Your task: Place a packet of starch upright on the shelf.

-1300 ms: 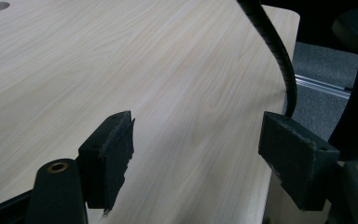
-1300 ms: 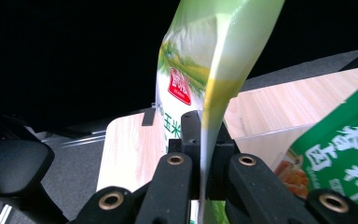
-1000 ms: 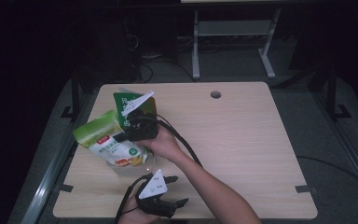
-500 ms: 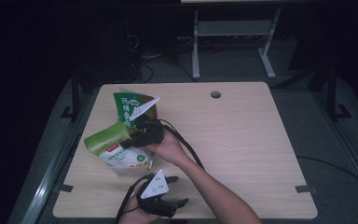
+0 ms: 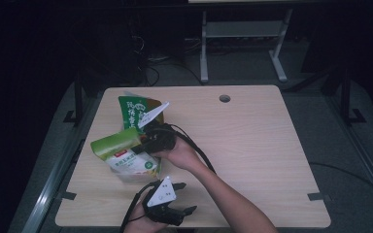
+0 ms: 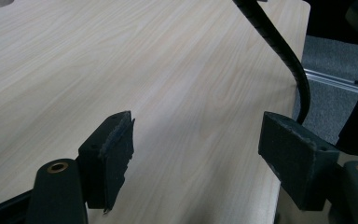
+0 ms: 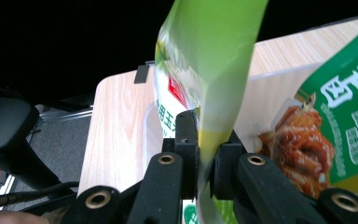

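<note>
Pale wooden table (image 5: 252,145) with round cable hole (image 5: 225,98) near far edge; dark floor and grey metal frame (image 5: 243,29) beyond. On left half of table, dark green packet (image 5: 133,110) standing tilted behind, printed with fried-food picture in right gripper view (image 7: 307,140); light green bag (image 5: 119,150) in front of it, lifted at its top edge, lower white part over a clear plastic container (image 5: 126,174) on table. Right gripper (image 5: 148,141) reaching across from person's right hand (image 5: 182,153), jaws pinched tight on thin edge of light green bag (image 7: 209,70); just been closing further, bag film between pads, seen in right gripper view (image 7: 206,154). Left gripper (image 5: 182,196) low near front table edge, well apart from both packets; jaws spread wide, nothing between pads, bare tabletop (image 6: 121,70) below; seen in left gripper view (image 6: 196,149). Black cable (image 6: 279,51) trailing across upper right of that view.
</note>
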### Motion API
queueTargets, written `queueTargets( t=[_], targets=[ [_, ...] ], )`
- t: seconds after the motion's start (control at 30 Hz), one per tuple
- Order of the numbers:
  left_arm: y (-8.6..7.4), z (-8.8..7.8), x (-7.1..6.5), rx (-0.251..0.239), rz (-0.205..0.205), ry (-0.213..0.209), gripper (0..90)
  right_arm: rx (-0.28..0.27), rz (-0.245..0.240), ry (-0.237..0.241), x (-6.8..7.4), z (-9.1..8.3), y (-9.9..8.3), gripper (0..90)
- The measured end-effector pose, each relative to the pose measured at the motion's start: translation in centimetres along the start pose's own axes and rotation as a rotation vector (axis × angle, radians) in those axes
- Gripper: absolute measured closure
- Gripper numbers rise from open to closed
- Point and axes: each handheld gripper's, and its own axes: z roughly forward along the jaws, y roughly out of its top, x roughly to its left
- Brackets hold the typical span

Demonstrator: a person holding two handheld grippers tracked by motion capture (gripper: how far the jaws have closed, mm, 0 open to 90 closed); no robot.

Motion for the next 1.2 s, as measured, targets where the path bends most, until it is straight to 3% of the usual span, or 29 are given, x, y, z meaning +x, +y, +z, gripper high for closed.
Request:
queueTargets(
  t=[0.33, 0.63, 0.83, 1.03, 1.2],
  targets=[
    [0.0, 0.2, 0.1, -0.005, -0.007, 0.004, 26.1, 0.031, 0.042, -0.012, -0.7, -0.7, -2.4, 87.4],
    [0.0, 0.1, 0.6, -0.003, -0.018, 0.020, 26.1, 0.028, 0.042, -0.008, -1.0, -0.7, -2.7, 87.9],
    [0.1, 0.0, 1.1, -0.009, -0.020, 0.031, 26.0, 0.029, 0.046, -0.023, -0.9, -0.9, -2.8, 79.4],
    [0.2, 0.0, 1.4, -0.015, -0.024, 0.037, 25.9, 0.021, 0.080, 0.016, -1.2, -1.6, -3.3, 70.2],
    [0.3, 0.0, 1.6, -0.017, -0.024, 0.038, 25.8, -0.001, 0.090, 0.007, -1.1, -2.9, -3.5, 66.9]
  ],
)
